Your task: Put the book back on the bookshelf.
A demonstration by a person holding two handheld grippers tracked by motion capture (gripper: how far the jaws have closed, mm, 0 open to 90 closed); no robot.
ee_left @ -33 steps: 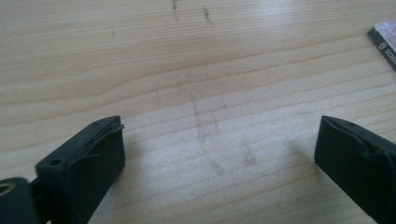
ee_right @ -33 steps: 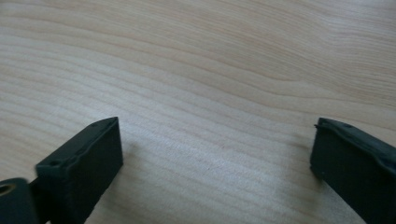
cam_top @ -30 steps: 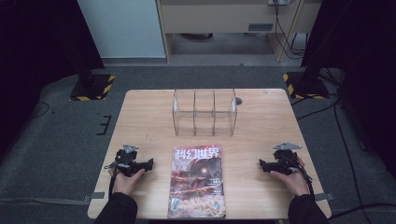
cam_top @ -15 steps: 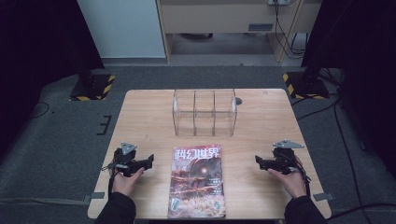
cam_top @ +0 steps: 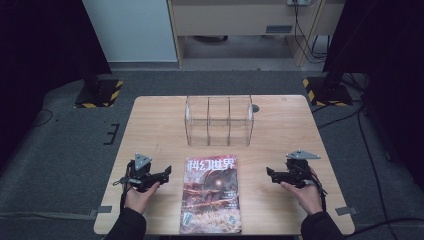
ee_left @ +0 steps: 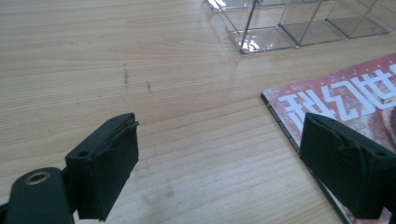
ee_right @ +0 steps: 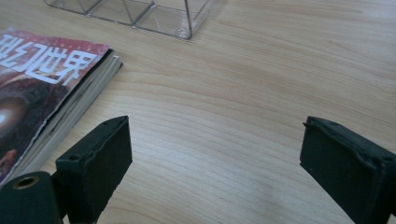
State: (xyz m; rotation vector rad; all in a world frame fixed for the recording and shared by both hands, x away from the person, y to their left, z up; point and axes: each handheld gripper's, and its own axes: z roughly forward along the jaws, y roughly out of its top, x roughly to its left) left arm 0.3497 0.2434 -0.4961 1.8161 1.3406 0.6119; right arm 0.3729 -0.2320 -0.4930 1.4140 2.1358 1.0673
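Observation:
A magazine [cam_top: 211,192] with a red cover and white characters lies flat on the wooden table [cam_top: 280,130], near its front edge. My left gripper [cam_top: 166,173] hovers just left of it, jaws pointing at its spine. In the left gripper view the left gripper [ee_left: 219,158] stands open over bare wood, the magazine [ee_left: 355,93] behind its right jaw. Its jaws have just been closing slightly, with nothing between them. My right gripper [cam_top: 270,174] hovers right of the magazine, pointing at it. In the right gripper view the right gripper [ee_right: 215,154] is open and empty beside the magazine's page edge [ee_right: 79,112].
A clear plastic organizer [cam_top: 219,120] with three compartments stands at the middle of the table, behind the magazine; its corner shows in the left gripper view [ee_left: 289,23] and the right gripper view [ee_right: 135,11]. Bare wood lies on both sides of the magazine.
Both grippers have lifted a little and drifted inward toward the magazine. The magazine and the organizer have not moved.

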